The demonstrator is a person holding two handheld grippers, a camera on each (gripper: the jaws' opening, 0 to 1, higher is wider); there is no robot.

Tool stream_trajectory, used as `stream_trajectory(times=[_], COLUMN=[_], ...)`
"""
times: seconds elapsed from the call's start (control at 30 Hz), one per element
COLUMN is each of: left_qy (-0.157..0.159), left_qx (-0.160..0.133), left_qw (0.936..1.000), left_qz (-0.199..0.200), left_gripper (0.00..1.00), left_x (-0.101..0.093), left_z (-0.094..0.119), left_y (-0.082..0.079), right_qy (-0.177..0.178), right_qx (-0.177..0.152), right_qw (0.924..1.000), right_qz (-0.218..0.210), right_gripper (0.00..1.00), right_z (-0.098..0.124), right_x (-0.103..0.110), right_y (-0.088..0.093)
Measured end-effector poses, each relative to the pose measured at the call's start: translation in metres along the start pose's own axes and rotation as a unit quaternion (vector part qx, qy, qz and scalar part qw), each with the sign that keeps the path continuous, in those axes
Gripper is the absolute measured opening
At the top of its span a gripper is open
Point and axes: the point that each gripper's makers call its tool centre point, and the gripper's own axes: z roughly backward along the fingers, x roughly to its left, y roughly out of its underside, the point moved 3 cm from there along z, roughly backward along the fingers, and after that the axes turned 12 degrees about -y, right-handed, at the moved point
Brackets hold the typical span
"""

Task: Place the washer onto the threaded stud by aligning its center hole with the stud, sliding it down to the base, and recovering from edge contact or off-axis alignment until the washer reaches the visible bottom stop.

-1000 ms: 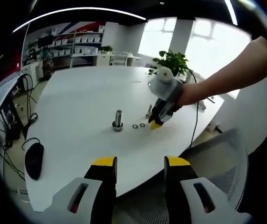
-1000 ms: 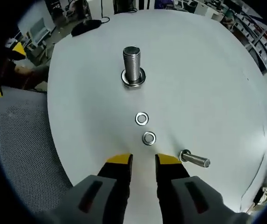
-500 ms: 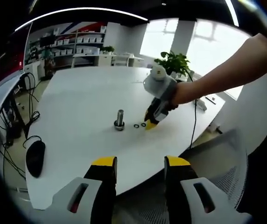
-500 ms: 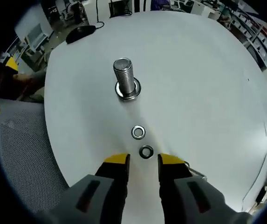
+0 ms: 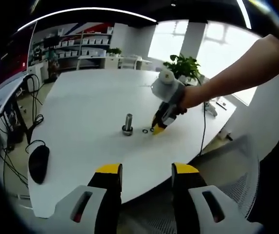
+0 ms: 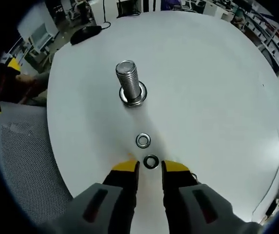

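The threaded stud (image 6: 128, 84) stands upright on the white table (image 6: 217, 87), with a washer around its base (image 6: 134, 99). Two loose washers lie flat in front of it, the farther washer (image 6: 142, 141) and the nearer washer (image 6: 151, 162). My right gripper (image 6: 150, 167) is open, its yellow tips down at the table on either side of the nearer washer, not closed on it. In the left gripper view the stud (image 5: 128, 123), a loose washer (image 5: 144, 130) and the right gripper (image 5: 157, 128) sit mid-table. My left gripper (image 5: 146, 169) hangs open off the near table edge, holding nothing.
A black mouse (image 5: 38, 163) lies at the table's left edge, also seen as the mouse (image 6: 83, 30). A mesh chair (image 6: 27, 161) stands beside the table. A bolt end (image 6: 193, 175) peeks out behind my right finger. A potted plant (image 5: 185, 66) and a cable (image 5: 205, 124) lie beyond.
My right gripper moved forward over the table toward the stud and dropped lower; the nearer washer now lies between its tips. The lying bolt slid behind the right finger. The left gripper barely moved.
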Motion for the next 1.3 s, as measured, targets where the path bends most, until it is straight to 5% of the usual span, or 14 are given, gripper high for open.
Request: stream_trajectory(times=[0.37,0.7,0.87,1.07,1.3], left_qy=[0.004,0.003,0.002,0.003,0.010], left_qx=[0.002,0.002,-0.002,0.001,0.001], left_qw=[1.0000,1.0000,1.0000,1.0000,0.9999], left_qz=[0.000,-0.002,-0.001,-0.001,-0.003], left_gripper=[0.39,0.39,0.39,0.39,0.39], left_x=[-0.001,0.002,0.004,0.005,0.001], left_z=[-0.002,-0.002,-0.001,0.000,-0.004], left_y=[0.001,-0.001,-0.003,0.000,-0.001], right_qy=[0.000,0.028,0.030,0.019,0.013], right_qx=[0.033,0.116,0.089,0.008,-0.008], right_qw=[0.9991,0.9917,0.9949,0.9996,0.9988], right_qz=[0.026,0.046,0.035,-0.017,-0.046], right_gripper=[0.16,0.15,0.15,0.14,0.13], right_z=[0.000,-0.005,-0.003,0.000,0.007], right_x=[0.000,0.004,0.003,0.002,0.001], right_y=[-0.003,-0.010,-0.007,0.000,0.015])
